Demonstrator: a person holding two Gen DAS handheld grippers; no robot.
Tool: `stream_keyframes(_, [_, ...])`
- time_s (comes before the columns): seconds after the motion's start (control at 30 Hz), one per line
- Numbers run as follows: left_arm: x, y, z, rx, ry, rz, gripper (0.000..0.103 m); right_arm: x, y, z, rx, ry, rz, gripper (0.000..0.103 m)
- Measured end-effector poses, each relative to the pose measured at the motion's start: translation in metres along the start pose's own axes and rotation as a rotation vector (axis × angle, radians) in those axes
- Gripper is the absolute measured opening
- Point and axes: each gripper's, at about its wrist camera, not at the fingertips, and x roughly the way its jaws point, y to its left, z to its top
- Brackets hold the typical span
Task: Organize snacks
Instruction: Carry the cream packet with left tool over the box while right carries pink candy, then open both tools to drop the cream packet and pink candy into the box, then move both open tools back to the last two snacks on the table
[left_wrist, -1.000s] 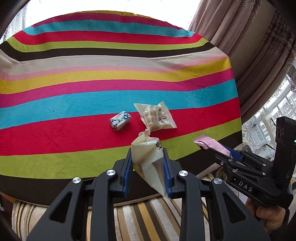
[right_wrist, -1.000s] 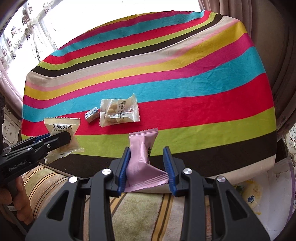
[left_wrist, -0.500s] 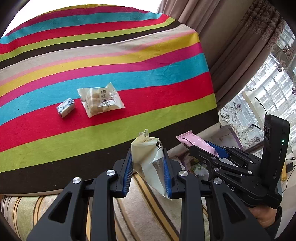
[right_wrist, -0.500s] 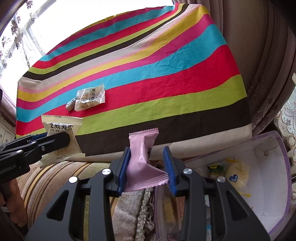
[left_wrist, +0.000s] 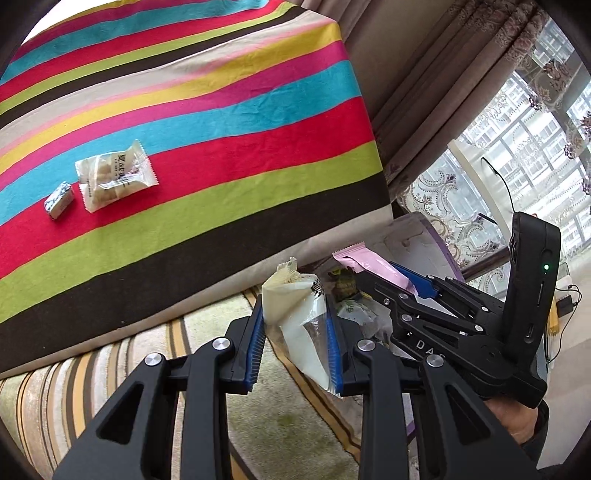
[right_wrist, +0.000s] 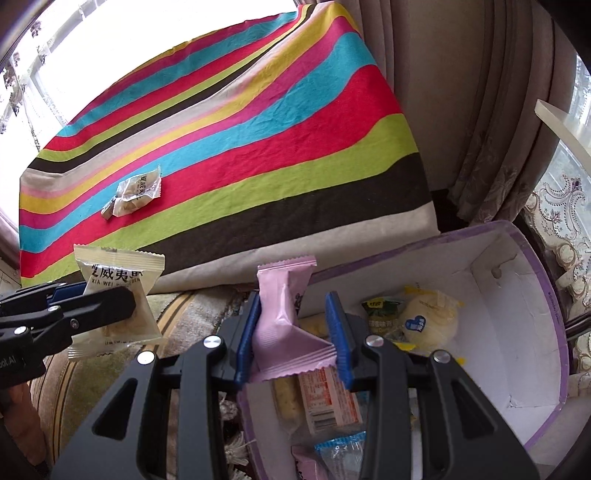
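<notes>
Both hand-held grippers shifted off striped cloth (right_wrist: 258, 155) toward box (right_wrist: 546, 332); left (left_wrist: 295, 332) clamps cream packet (left_wrist: 295, 314), right (right_wrist: 291, 332) pink (right_wrist: 280, 306).

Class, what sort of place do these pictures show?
Probably a home living room: heavy beige patterned curtains by a window, a striped cotton tablecloth, and a striped woven rug.

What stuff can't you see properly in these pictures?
- Cream packet: left wrist view, lower part hidden between the left hand-held gripper pads.
- Box: right wrist view, near part hidden behind the right hand-held gripper; bottom edge cuts it off.
- Small blue-white candy: right wrist view, too small to read.
</notes>
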Motion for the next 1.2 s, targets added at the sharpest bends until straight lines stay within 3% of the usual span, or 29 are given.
stream_keyframes(0.77, [0.046, -0.068, -0.01, 0.113, 0.135, -0.122, 0.027, -0.013, -0.087, -0.039, 0.142, 0.023, -0.15, 0.039])
stream_keyframes(0.83, [0.047, -0.071, -0.01, 0.122, 0.145, -0.141, 0.028, -0.014, -0.092, -0.041, 0.154, 0.023, -0.16, 0.045])
stream_keyframes(0.9, [0.048, -0.073, -0.012, 0.132, 0.153, -0.151, 0.033, -0.015, -0.096, -0.043, 0.163, 0.022, -0.172, 0.058])
stream_keyframes(0.97, [0.049, -0.074, -0.012, 0.137, 0.151, -0.15, 0.054, -0.016, -0.098, -0.043, 0.168, 0.022, -0.181, 0.067])
stream_keyframes(1.0, [0.048, -0.074, -0.011, 0.138, 0.147, -0.152, 0.058, -0.016, -0.099, -0.044, 0.17, 0.022, -0.188, 0.073])
stream_keyframes(1.2, [0.041, -0.062, -0.009, 0.099, 0.131, -0.149, 0.06, -0.013, -0.091, -0.041, 0.166, 0.028, -0.175, 0.076])
